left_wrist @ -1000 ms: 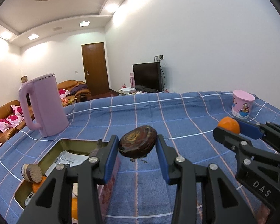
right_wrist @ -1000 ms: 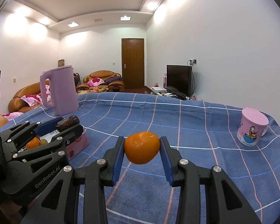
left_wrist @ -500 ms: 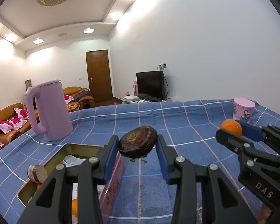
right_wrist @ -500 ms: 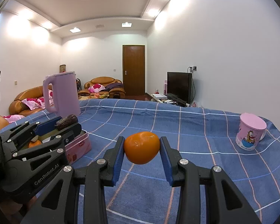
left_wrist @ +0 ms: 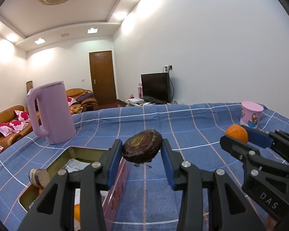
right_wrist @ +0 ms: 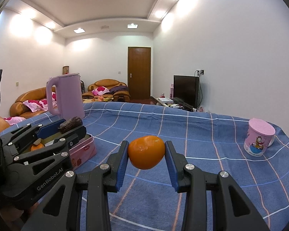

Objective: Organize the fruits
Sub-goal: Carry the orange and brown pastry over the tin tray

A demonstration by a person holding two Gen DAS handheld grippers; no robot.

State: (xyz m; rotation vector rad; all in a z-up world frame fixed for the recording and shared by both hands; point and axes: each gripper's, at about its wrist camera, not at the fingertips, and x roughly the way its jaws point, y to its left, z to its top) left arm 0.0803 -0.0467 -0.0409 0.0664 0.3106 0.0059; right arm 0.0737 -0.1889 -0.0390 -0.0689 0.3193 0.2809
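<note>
My left gripper [left_wrist: 142,150] is shut on a dark brown wrinkled fruit [left_wrist: 142,146] and holds it in the air just right of a pink open tin box [left_wrist: 117,188]. The box holds paper, a brown-purple fruit [left_wrist: 39,177] on its near rim and an orange fruit [left_wrist: 77,211]. My right gripper [right_wrist: 146,154] is shut on an orange [right_wrist: 146,152] above the blue checked cloth. In the right wrist view the left gripper [right_wrist: 71,127] with the dark fruit [right_wrist: 70,124] is over the box [right_wrist: 82,151]. In the left wrist view the right gripper [left_wrist: 240,136] holds the orange [left_wrist: 237,132].
A tall lilac kettle [left_wrist: 52,113] stands behind the box; it also shows in the right wrist view [right_wrist: 67,96]. A pink cartoon cup [left_wrist: 251,113] stands at the far right of the cloth, also in the right wrist view [right_wrist: 259,139]. Sofas, a door and a TV are beyond.
Both grippers have lifted and tilted upward with their fruits still held; the table and box sit lower in both views.
</note>
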